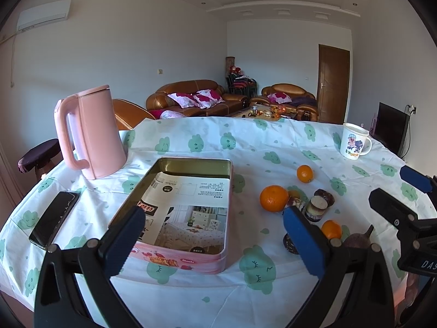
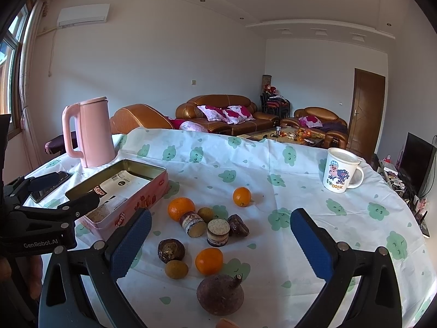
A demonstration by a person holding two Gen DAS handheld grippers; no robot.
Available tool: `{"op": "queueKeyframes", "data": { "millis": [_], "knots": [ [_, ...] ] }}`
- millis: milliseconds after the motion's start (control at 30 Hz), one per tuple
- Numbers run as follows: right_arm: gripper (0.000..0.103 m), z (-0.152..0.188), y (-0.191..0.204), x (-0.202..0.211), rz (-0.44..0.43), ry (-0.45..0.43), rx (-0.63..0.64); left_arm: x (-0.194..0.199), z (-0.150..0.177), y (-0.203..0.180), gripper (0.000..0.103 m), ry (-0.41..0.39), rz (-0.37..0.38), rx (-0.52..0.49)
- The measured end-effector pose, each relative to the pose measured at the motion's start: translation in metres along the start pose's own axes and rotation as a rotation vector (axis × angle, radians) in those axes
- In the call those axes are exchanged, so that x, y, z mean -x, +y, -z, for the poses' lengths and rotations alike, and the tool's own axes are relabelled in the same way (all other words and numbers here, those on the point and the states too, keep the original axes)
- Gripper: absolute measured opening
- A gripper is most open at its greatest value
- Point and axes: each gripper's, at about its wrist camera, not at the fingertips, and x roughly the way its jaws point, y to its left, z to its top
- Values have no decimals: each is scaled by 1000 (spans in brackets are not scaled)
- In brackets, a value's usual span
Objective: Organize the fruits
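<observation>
Clearly nothing gripped yet: left hand-held gripper [image 1: 215, 235] spread wide above the pink tin [image 1: 174, 257], right hand-held gripper [image 2: 221, 239] equally wide over the fruit. Oranges [image 2: 181, 208] loose on the worktop [image 2: 273, 164] just right of the tin, among small brown fruits, a dark purple fruit [image 2: 220, 294] nearest the camera, and some wrapped cakes (not fruit). Probably firm, light, prone to rolling; best pinched across the widest part, gently. Readable: "GenRobot.AI" on the left tool, "COHK" on the mug [image 2: 341, 173]; print inside the tin too small.
</observation>
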Motion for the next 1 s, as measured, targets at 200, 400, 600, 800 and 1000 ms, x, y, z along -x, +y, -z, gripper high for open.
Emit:
{"op": "queueKeyframes", "data": {
  "millis": [200,400,600,800,1000],
  "knots": [
    [102,2,0,-1,-3,4,0,0,0,0,103,1,0,0],
    [102,28,-13,-6,12,48,-17,-12,28,-5,103,35,27,5],
    [102,60,-21,-20,7,134,-6,-17,41,-27,103,64,70,-45],
    [75,75,-25,-40,-74,214,-38,-20,47,-43,103,88,108,-80],
    [52,85,-25,-44,-145,212,-77,-26,51,-62,92,119,152,-117]
  ]
}}
